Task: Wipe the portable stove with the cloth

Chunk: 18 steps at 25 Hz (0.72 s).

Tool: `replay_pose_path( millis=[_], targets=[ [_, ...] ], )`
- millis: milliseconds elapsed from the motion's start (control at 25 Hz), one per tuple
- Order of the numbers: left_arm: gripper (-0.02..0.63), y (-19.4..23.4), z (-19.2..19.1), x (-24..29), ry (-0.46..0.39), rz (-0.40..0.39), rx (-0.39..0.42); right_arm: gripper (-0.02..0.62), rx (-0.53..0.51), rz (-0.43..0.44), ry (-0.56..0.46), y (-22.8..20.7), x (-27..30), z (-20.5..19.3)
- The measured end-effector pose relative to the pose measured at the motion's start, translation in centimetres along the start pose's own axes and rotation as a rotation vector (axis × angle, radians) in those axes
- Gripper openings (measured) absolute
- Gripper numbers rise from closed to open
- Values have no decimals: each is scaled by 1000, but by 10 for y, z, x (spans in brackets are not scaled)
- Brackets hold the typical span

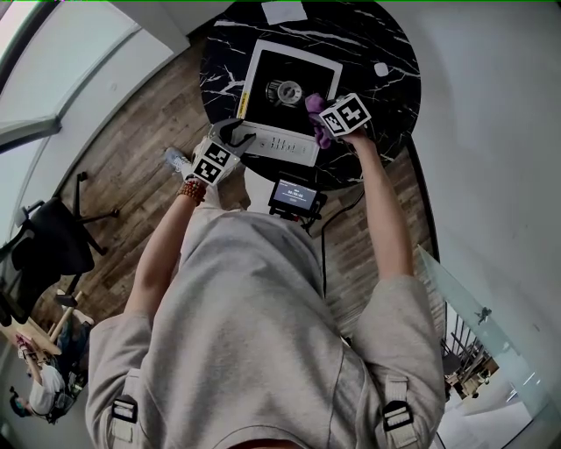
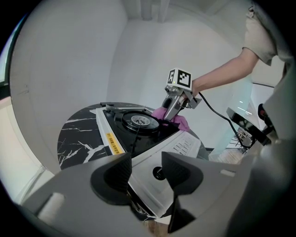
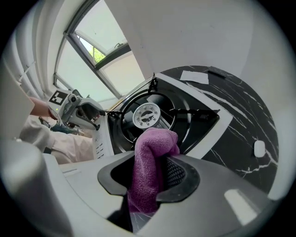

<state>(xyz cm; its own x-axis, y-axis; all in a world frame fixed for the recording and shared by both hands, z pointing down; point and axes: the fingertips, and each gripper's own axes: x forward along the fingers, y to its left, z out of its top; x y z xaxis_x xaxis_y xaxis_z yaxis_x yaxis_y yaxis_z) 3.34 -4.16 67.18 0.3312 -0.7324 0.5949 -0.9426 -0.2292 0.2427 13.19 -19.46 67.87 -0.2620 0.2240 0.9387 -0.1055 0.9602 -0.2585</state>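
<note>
Head view: portable stove [image 1: 285,101] sits on the round black marble table [image 1: 390,44], slightly toward the table's 8 o'clock, with the control panel at the stove's 6 o'clock.

Right gripper [image 3: 148,173]: jaws pinched on a folded purple cloth [image 3: 155,143], which sticks out past the fingertips. It points steeply down. The cloth lies on the black top plate at about 4 o'clock from the burner [image 1: 282,90], near the plate's right edge.

Left gripper [image 2: 144,169]: jaws half spread and closed onto the stove's 7 o'clock corner. The white panel and its knob [image 2: 158,173] show in the gap between them.

Also on the table: a white paper sheet [image 1: 284,11] at the 12 o'clock rim and a small white object [image 1: 380,69] near 2 o'clock.
</note>
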Motion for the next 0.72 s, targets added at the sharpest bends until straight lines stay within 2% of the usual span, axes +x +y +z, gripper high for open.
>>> replay_pose_path(
  millis=[120,200,280,360,440,520,720],
  targets=[
    [196,-1,1,1,36,-35,9,149,107,-60,-96,-6,-10,-1],
    [211,-3,2,-2,53,-62,29,149,190,-109,-200,-2,-23,-4],
    [213,4,10,-5,26,-69,56,148,266,-113,-314,11,-40,0],
    [213,12,18,-6,4,-87,73,148,298,-103,-381,30,-51,7],
    [213,9,15,-5,28,-141,115,149,311,-102,-388,50,-48,9],
    [215,2,5,-4,71,-202,173,149,328,-125,-352,63,-33,4],
    [222,-3,-5,-2,104,-290,244,147,374,-255,-236,57,-3,-10]
  ],
)
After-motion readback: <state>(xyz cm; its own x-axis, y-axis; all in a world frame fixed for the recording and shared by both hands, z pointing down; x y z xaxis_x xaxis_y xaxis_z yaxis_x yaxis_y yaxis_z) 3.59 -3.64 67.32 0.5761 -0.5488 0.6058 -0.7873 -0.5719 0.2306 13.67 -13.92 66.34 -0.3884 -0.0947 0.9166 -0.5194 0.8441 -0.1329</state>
